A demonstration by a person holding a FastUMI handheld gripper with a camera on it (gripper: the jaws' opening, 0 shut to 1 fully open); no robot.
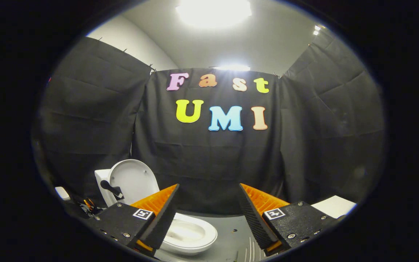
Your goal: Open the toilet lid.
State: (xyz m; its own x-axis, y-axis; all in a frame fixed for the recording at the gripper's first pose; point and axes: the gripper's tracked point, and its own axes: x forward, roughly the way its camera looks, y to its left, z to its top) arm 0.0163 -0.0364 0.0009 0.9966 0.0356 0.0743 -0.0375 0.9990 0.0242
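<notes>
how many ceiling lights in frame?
3. A big light overhead, a second just above the back cloth's top edge, a small one above the right cloth. More may be hidden. Tongs open, holding nothing.

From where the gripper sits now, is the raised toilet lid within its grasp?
Probably not without moving. The gripper is open with nothing between its fingers, while the toilet lid stands upright off to the left, beyond the left finger. Nothing seems to block the way, so swinging left should reach it.
</notes>
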